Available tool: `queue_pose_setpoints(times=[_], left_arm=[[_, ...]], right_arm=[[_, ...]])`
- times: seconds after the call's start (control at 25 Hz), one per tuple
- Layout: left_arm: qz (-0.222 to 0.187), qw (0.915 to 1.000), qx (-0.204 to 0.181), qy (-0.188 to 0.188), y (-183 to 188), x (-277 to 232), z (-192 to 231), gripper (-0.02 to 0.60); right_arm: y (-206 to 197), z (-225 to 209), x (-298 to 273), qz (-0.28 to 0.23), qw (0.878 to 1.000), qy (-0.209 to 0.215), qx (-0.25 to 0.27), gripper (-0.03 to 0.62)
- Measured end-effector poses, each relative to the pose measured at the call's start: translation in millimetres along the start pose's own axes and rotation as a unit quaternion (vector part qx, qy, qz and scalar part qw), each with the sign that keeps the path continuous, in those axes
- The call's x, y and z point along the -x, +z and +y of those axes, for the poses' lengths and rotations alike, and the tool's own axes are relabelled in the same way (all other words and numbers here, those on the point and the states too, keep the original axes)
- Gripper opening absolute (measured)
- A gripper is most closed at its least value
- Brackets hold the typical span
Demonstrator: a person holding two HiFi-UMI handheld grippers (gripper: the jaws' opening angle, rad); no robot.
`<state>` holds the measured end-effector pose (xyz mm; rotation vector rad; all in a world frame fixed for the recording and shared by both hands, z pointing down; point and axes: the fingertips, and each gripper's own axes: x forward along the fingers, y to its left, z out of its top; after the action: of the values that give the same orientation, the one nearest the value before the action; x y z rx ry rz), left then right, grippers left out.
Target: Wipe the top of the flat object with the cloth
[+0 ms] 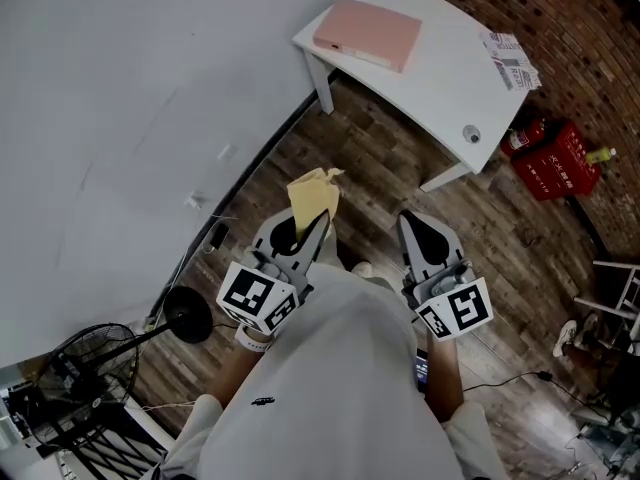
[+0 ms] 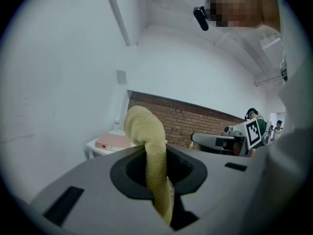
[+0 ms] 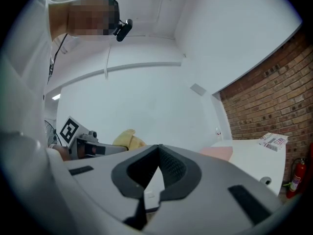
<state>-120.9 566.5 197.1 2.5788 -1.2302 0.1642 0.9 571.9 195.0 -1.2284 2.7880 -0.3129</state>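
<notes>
A big white wall [image 1: 120, 88] fills the left side of the head view. Brown wooden floor [image 1: 400, 178] runs beside it, and a brick wall [image 1: 580, 28] stands at the far right. A white table [image 1: 440, 68] sits in the corner where the two walls meet. The person in a white shirt [image 1: 340, 388] stands well back from it, with a stretch of floor in between.

A red box [image 1: 557, 163] sits on the floor by the brick wall, just past the table's end. A black fan [image 1: 85, 363] lies low on the left near the white wall.

The pink flat object [image 1: 368, 33] lies on the far part of the table, close to the white wall. It is well apart from both grippers.

The left gripper [image 1: 318, 226] is clamped on the yellow cloth [image 1: 313, 196]. The cloth sticks up past the jaw tips and flops over. The right gripper [image 1: 412, 220] is just beside it, with its jaws pressed together at the tips and holding nothing.

A printed paper [image 1: 510, 60] lies at the table's brick-wall side. A small round thing [image 1: 472, 135] sits near the table's near edge.
</notes>
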Motion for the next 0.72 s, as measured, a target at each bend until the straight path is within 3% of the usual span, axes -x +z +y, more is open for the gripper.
queue_pose_setpoints(times=[0.24,0.72], left_arm=[[0.003,0.9997,0.014,-0.022,4,-40,54,0.063],[0.001,0.9973,0.018,-0.072,76,-127,176,0.063]], right_arm=[[0,-33,-55,0.012,0.999,-0.038,0.019,0.006],[44,-84,-194,0.015,0.997,-0.077,0.028,0.006]])
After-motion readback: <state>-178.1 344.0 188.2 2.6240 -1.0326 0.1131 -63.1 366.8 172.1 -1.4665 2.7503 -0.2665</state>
